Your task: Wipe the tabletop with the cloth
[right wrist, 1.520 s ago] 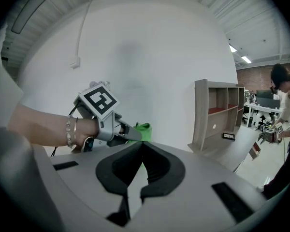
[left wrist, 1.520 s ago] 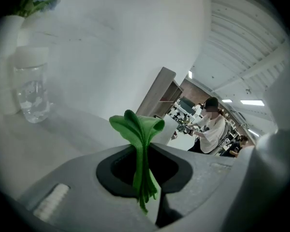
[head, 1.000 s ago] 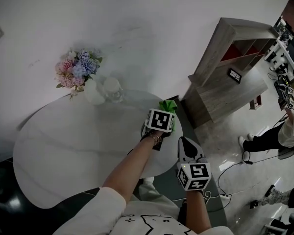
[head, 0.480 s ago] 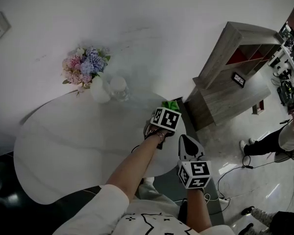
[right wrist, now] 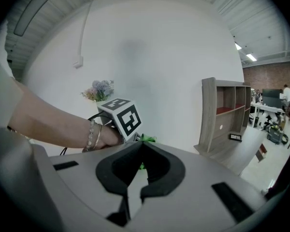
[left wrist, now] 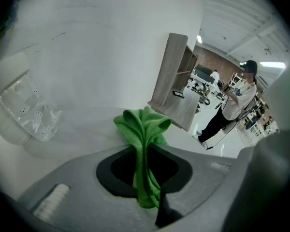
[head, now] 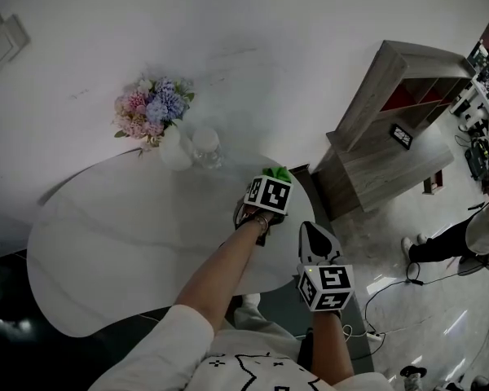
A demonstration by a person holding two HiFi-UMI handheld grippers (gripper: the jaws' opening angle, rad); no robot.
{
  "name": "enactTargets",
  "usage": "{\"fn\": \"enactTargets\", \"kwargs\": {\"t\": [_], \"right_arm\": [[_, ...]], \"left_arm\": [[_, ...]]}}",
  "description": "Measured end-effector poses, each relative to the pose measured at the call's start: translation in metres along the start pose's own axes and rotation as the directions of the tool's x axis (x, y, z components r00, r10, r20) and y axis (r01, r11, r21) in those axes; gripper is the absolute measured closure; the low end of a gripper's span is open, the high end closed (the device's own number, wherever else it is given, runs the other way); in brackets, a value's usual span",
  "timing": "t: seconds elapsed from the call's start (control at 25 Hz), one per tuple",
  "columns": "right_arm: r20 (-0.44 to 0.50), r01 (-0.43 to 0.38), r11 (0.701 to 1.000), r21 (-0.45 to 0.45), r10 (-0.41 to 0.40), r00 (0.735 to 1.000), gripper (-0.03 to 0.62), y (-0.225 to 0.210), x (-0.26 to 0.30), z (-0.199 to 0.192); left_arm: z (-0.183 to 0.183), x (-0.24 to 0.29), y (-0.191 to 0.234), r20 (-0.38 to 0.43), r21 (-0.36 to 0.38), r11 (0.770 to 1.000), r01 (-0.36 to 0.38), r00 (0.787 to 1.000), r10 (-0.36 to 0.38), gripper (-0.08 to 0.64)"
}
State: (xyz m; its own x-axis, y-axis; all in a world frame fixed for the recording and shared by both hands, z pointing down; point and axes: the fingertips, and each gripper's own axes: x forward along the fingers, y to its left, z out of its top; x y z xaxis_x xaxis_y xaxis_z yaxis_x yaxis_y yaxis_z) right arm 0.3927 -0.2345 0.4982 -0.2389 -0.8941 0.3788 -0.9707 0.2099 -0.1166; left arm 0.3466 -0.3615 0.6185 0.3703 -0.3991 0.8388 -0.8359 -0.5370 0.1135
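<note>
Over tabletop [head: 106, 243]: left claw [left wrist: 146, 151] clamps cloth [left wrist: 140, 124]; right claw [right wrist: 141, 146] closed.

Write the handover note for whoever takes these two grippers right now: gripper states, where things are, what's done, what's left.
Left gripper: shut on the bunched green cloth, at the right rim of the round white table.
Right gripper: shut, empty, held off the table's right side.
White vase of flowers and clear glass stand at the table's back edge.
Done: cloth is gripped. No wiped area can be made out, nor whether the cloth touches the top.
Left: wipe the tabletop, working around the vase and glass.
</note>
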Motion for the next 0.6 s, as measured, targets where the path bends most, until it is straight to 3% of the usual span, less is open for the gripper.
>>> {"fn": "enactTargets", "kwargs": {"t": [0.6], "right_arm": [[0.011, -0.014, 1.000, -0.014, 0.014, 1.000, 0.594, 0.032, 0.010, 0.010]], "left_arm": [[-0.018, -0.018, 0.044, 0.007, -0.008, 0.999, -0.049, 0.999, 0.049, 0.499]]}}
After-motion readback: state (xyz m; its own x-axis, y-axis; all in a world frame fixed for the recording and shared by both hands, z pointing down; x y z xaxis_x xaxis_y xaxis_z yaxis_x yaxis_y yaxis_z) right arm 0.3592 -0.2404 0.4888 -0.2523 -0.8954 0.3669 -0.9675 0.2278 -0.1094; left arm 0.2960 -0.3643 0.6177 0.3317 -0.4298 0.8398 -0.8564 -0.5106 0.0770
